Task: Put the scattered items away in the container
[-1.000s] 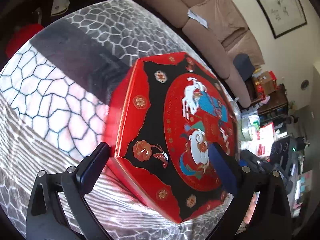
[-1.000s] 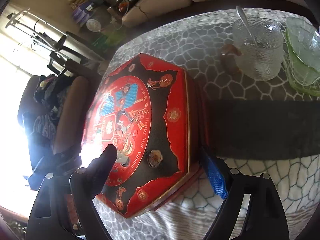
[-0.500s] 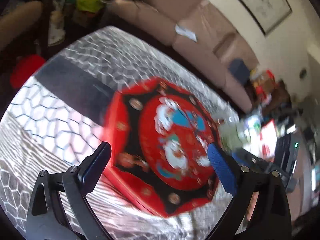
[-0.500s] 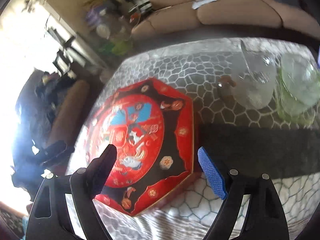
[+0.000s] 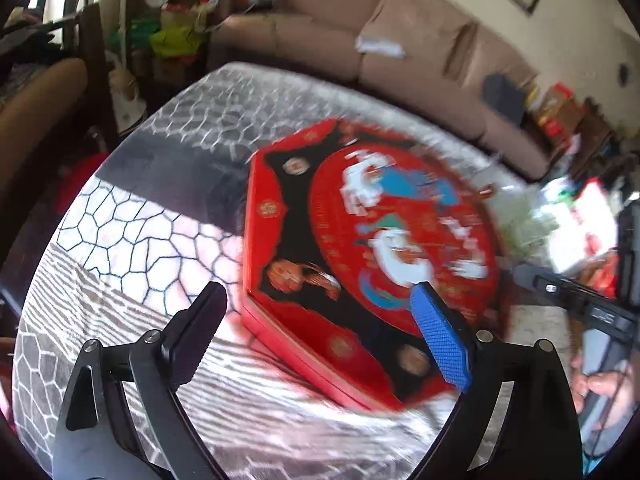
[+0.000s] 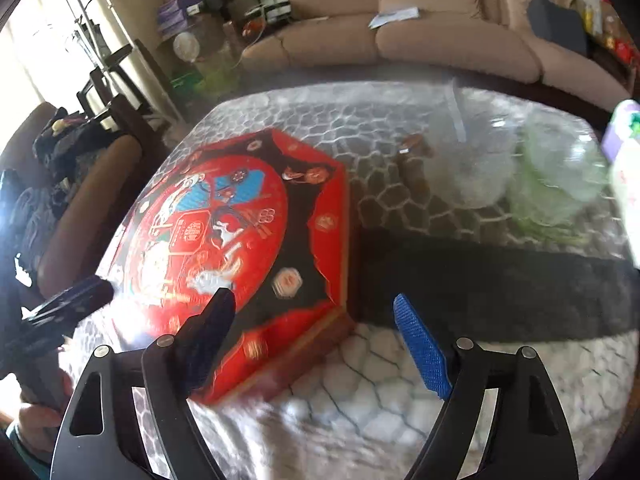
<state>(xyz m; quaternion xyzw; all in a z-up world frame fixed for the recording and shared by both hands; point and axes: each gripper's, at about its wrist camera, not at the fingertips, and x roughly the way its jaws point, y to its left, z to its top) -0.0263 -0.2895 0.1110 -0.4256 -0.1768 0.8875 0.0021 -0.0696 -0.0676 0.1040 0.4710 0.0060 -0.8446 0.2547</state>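
A red and black octagonal tin (image 5: pixel 360 240) with its lid on lies on the table's patterned cloth (image 5: pixel 132 236). It also shows in the right wrist view (image 6: pixel 240 240). My left gripper (image 5: pixel 320 312) is open and empty, held above the tin's near left edge. My right gripper (image 6: pixel 312 320) is open and empty, held above the tin's near right corner. No loose items show beside the tin apart from a small brown piece (image 6: pixel 412 146) behind it.
A clear glass bowl (image 6: pixel 476 168) with a spoon and a green glass dish (image 6: pixel 560 184) stand on the right of the table. A beige sofa (image 6: pixel 400 40) runs behind it. A brown chair (image 5: pixel 36 104) stands at the left. Cluttered shelves (image 5: pixel 572 208) are at the right.
Both grippers have drawn back and up from the tin, so it looks smaller and further off. Both stay open. The tin has not moved.
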